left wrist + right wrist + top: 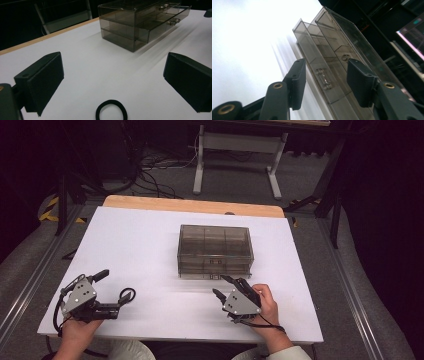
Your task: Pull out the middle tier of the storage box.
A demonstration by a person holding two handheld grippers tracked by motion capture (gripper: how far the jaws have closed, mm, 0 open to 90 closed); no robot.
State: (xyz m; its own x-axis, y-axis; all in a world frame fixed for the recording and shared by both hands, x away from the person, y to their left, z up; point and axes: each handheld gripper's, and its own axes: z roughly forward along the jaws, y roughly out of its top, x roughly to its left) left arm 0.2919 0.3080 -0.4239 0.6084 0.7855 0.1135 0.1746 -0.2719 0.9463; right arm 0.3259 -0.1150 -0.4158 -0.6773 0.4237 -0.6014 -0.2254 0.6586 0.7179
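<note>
Clearly the work is at an early stage, judged from how things lie on the white bench (150,250). Largest of all, the smoky clear drawer box (215,251) stands near the middle of the bench, well apart from the black hair tie (127,295), which lies flat on the bench toward the near left. In the right gripper view the lower drawer (312,57) stands a little proud of the box front, so it seems pulled partly out, with its small metal handle (323,79) facing the camera; how far it is open cannot be told exactly. The right gripper (223,286) sits just in front of the drawers, its fingers (298,83) apart with nothing between them, framing the handle without touching it. The left gripper (111,285) rests at the near left, its fingers (45,80) spread wide and empty, and the hair tie lies on the bench between and just ahead of them, untouched. What looks done, then, is at most a start on the drawer; what is left, by this reading, is to open it enough, pick up the hair tie, place it inside, and push the drawer shut. No brand, label or readable writing appears on the box, the tie or either gripper.
</note>
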